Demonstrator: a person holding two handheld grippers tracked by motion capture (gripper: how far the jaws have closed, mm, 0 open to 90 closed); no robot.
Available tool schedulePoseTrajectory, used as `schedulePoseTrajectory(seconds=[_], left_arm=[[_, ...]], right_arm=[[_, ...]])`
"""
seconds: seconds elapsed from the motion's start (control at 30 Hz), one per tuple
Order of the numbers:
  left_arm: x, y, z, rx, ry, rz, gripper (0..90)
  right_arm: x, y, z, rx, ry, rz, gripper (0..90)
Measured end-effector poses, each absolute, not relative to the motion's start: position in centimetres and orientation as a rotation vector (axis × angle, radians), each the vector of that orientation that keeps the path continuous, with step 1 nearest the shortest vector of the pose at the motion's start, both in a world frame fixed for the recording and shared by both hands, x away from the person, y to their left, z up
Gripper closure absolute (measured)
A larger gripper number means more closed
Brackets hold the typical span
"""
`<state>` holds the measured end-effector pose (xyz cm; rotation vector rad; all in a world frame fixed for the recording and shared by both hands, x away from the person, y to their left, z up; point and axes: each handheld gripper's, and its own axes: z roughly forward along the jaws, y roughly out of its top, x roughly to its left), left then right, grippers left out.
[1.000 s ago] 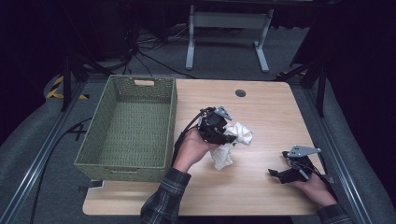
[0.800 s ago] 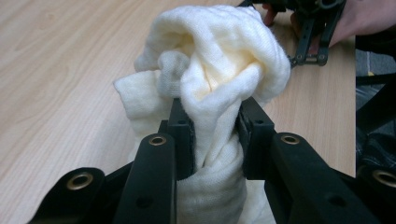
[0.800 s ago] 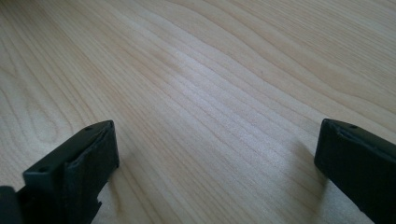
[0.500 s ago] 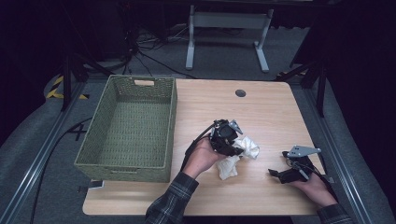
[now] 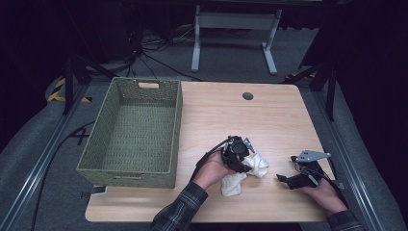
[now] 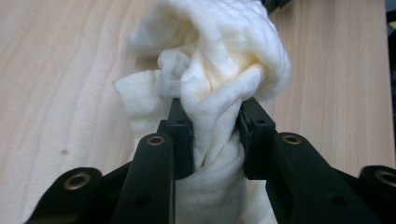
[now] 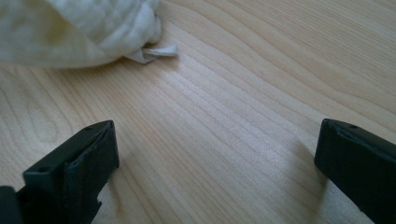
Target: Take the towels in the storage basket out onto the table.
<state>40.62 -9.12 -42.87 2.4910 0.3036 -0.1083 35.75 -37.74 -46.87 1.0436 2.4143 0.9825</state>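
Two claws: left claw [image 5: 243,161] pinches the cloth [image 5: 240,175]; right claw [image 5: 288,179] rests agape.

L tongs [image 5: 246,166] + cloth [image 5: 240,178] lower, nearer front edge

Cloth [image 7: 79,32] cut by right-view frame edge

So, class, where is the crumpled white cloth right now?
In the high view, the crumpled white cloth lies front-centre on the wooden table, clamped by the left gripper, right of the green woven basket.
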Motion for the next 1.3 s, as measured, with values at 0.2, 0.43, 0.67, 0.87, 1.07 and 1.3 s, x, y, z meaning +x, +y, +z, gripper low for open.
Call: schedulePoseTrajectory(seconds=[0.2, 0.43, 0.67, 0.87, 1.07, 1.3], left_arm=[[40.2, -9.9, -44.4, 2.525, 0.285, -0.128, 69.5], [40.1, -9.6, -43.9, 2.499, 0.303, -0.115, 53.2], [39.9, -7.7, -42.1, 2.421, 0.332, -0.07, 43.5], [39.7, -5.9, -41.2, 2.39, 0.336, -0.039, 48.6], [38.8, -5.3, -41.1, 2.386, 0.312, 0.006, 57.6], [39.0, -5.5, -42.0, 2.397, 0.319, -0.011, 62.7]], right_arm=[[35.7, -37.7, -46.9, 1.043, 2.414, 0.983, 0.0], [35.7, -37.7, -46.9, 1.044, 2.414, 0.983, 0.0], [35.7, -37.7, -46.9, 1.044, 2.414, 0.983, 0.0], [35.7, -37.7, -46.9, 1.044, 2.414, 0.982, 0.0], [35.7, -37.7, -46.9, 1.044, 2.414, 0.982, 0.0], [35.7, -37.7, -46.9, 1.044, 2.414, 0.983, 0.0]])
